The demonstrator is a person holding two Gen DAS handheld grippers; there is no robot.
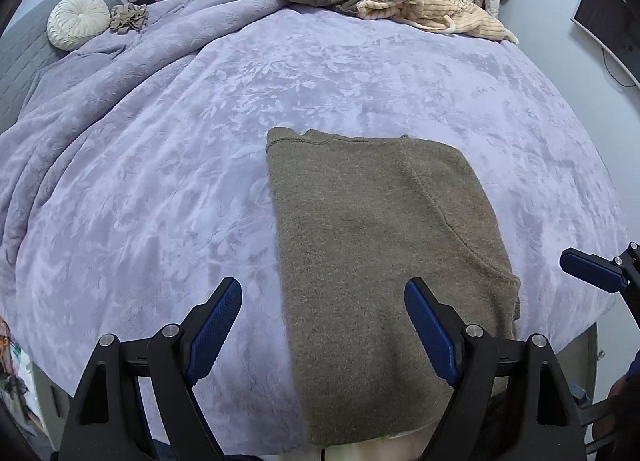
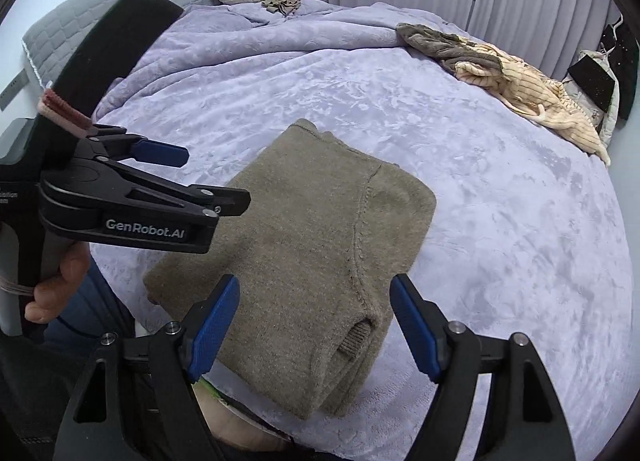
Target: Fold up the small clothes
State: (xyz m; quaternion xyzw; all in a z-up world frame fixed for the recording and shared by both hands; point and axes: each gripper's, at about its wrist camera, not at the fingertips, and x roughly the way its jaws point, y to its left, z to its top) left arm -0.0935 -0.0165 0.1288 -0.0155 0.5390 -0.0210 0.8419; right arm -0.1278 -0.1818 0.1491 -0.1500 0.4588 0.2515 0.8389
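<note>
Left gripper (image 1: 323, 325) and right gripper (image 2: 315, 321) both angled down, jaws spread wide, nothing between pads. Hand (image 2: 56, 285) grips left handle.

Olive-brown sweater (image 1: 376, 229), lavender blanket (image 1: 160, 165)

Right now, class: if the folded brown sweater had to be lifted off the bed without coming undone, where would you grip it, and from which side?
Probably grip the folded brown sweater at its thick near end, where the layers stack and the ribbed cuff shows. Come from the bed's near edge, one open gripper per corner, so each pinch catches all layers.
</note>
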